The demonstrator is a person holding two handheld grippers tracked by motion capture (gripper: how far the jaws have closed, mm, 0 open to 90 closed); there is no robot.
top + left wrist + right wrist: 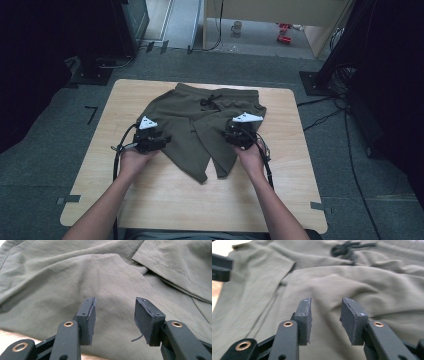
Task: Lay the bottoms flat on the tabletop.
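Note:
A pair of olive green shorts (200, 125) lies rumpled on the wooden table (165, 200), waistband at the far side, with a dark drawstring (210, 100) knotted there. My left gripper (160, 140) sits at the left leg's outer edge. In the left gripper view the left gripper (115, 320) hovers just above the cloth (75, 277), jaws apart, nothing between the pads. My right gripper (237, 132) is over the right leg. In the right gripper view the right gripper (325, 320) stands open above the fabric (367, 285), with the drawstring (347, 247) farther off.
Bare wood shows in front of the shorts and along both sides. On the floor beyond the table stand a mug (236, 27) and a red object (284, 37). Cables (345, 115) trail on the carpet at the right, near dark equipment stands.

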